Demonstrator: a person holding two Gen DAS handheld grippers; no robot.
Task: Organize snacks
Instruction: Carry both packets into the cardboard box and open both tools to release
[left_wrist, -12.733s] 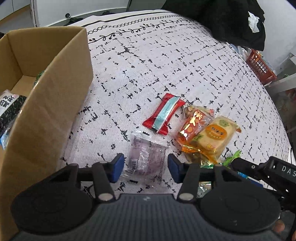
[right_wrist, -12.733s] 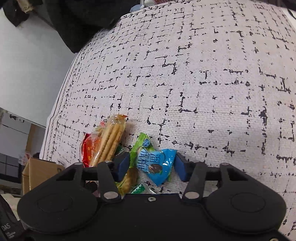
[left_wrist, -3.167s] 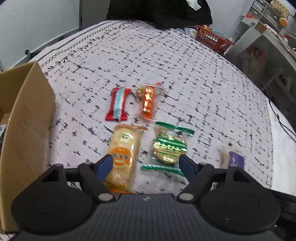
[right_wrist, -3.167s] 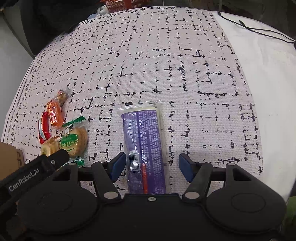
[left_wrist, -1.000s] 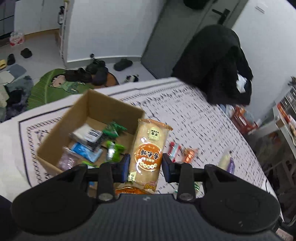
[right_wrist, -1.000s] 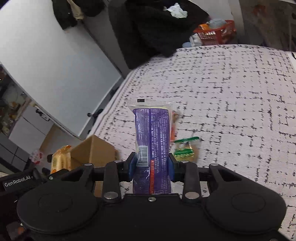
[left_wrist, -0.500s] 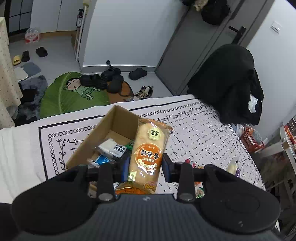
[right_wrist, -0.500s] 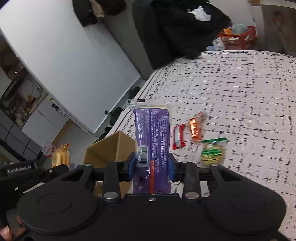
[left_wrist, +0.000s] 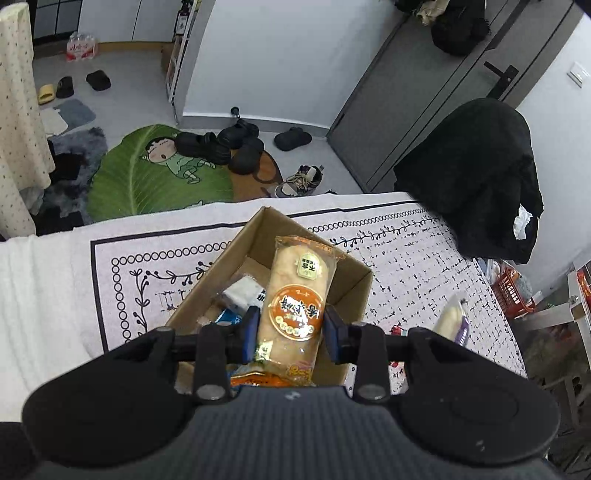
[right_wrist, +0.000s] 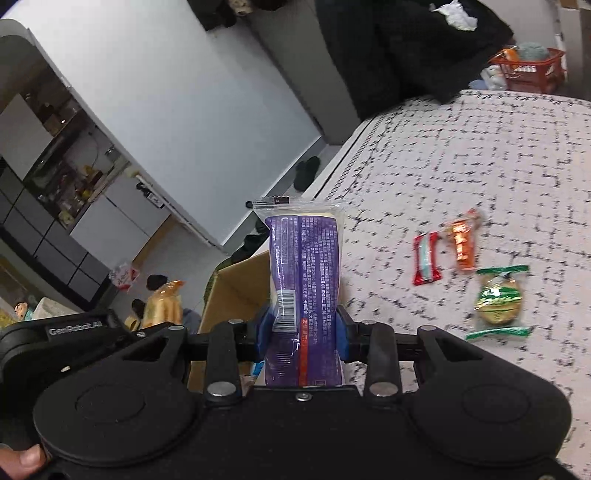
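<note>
My left gripper (left_wrist: 291, 334) is shut on an orange rice-cracker packet (left_wrist: 295, 306) and holds it upright above the open cardboard box (left_wrist: 354, 291), which has several snack packets inside. My right gripper (right_wrist: 302, 332) is shut on a purple wafer packet (right_wrist: 304, 273), lifted over the table with the box (right_wrist: 236, 291) just behind it. On the patterned cloth to the right lie a red bar (right_wrist: 425, 263), an orange packet (right_wrist: 463, 243) and a green-wrapped snack (right_wrist: 498, 301). The left gripper with its orange packet (right_wrist: 162, 304) shows at the lower left of the right wrist view.
The table cloth (left_wrist: 417, 258) ends at a white edge near the box; beyond it the floor holds a green leaf mat (left_wrist: 155, 177) and shoes. A black coat (left_wrist: 476, 173) hangs at the table's far corner, beside a red basket (right_wrist: 528, 70).
Both grippers have carried their packets sideways toward the box. The left one now hangs more directly over the box opening; the right one has swung left, leaving the loose snacks farther right.
</note>
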